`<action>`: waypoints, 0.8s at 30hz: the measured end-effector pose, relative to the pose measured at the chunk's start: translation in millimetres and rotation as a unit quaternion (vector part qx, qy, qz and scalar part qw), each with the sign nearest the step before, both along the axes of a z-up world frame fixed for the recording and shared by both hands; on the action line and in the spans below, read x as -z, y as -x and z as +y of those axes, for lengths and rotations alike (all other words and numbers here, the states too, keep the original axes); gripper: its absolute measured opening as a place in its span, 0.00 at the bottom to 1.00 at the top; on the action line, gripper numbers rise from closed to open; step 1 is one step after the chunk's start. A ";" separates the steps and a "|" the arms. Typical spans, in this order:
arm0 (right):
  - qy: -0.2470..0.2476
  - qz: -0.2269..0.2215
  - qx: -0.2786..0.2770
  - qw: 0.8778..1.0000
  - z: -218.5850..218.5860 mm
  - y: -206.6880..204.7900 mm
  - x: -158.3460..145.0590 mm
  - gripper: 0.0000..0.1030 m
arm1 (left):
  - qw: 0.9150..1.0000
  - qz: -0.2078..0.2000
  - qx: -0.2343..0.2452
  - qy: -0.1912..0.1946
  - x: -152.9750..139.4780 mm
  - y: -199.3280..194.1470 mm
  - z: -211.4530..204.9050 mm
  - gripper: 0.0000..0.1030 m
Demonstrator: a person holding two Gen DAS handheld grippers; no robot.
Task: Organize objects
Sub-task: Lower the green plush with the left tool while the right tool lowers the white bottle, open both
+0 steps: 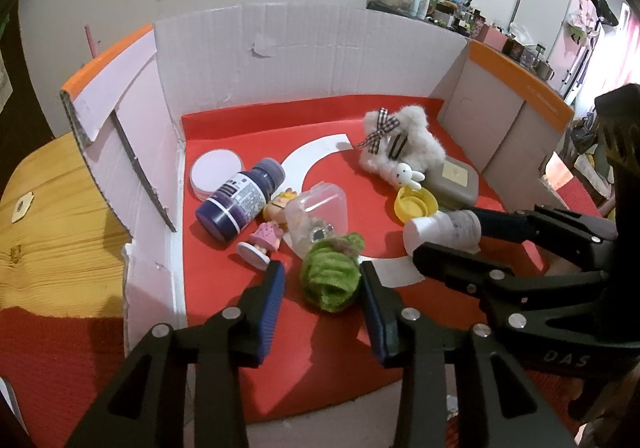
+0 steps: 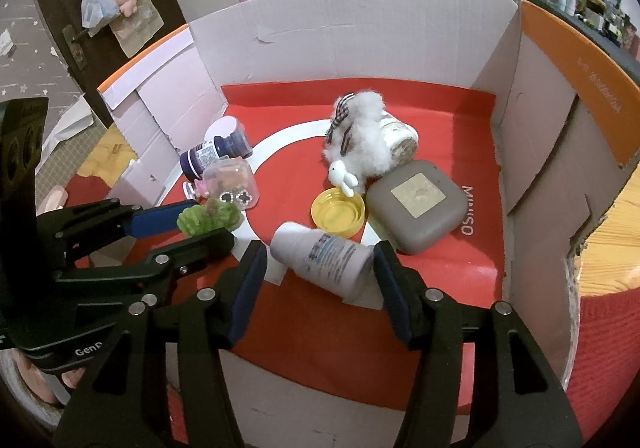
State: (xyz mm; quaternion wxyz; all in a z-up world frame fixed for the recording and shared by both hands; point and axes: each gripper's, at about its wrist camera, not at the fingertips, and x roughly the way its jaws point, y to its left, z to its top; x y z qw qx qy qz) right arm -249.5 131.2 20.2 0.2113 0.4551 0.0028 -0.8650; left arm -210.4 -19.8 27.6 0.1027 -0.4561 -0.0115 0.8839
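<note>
Now both grippers gape: left gripper (image 1: 322, 288) straddles a green toy (image 1: 330, 274); right gripper (image 2: 320, 268) straddles a white bottle (image 2: 326, 258) lying crosswise.

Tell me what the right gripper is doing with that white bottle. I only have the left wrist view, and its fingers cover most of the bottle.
Observer: The white bottle lies on its side between the open fingers of the right gripper. I can't tell if the pads touch it.
Operator: Is anything hidden behind the fluffy white toy?
Observer: Yes, a cream jar lies on its side right behind the fluffy white toy.
Operator: Any print on the red mat near the grey case?
Observer: White MINISO lettering runs along the red mat just beside the grey case.
</note>
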 end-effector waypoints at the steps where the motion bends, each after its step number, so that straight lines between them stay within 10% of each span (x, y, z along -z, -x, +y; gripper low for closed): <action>1: -0.001 0.001 0.001 1.000 0.9 -0.6 -0.4 0.57 | 1.000 0.001 0.000 0.001 -0.1 -0.6 0.0 0.40; 24: 0.010 0.018 0.013 1.000 11.9 -14.8 -12.6 0.68 | 0.999 0.033 -0.008 0.013 -10.5 -19.7 2.3 0.53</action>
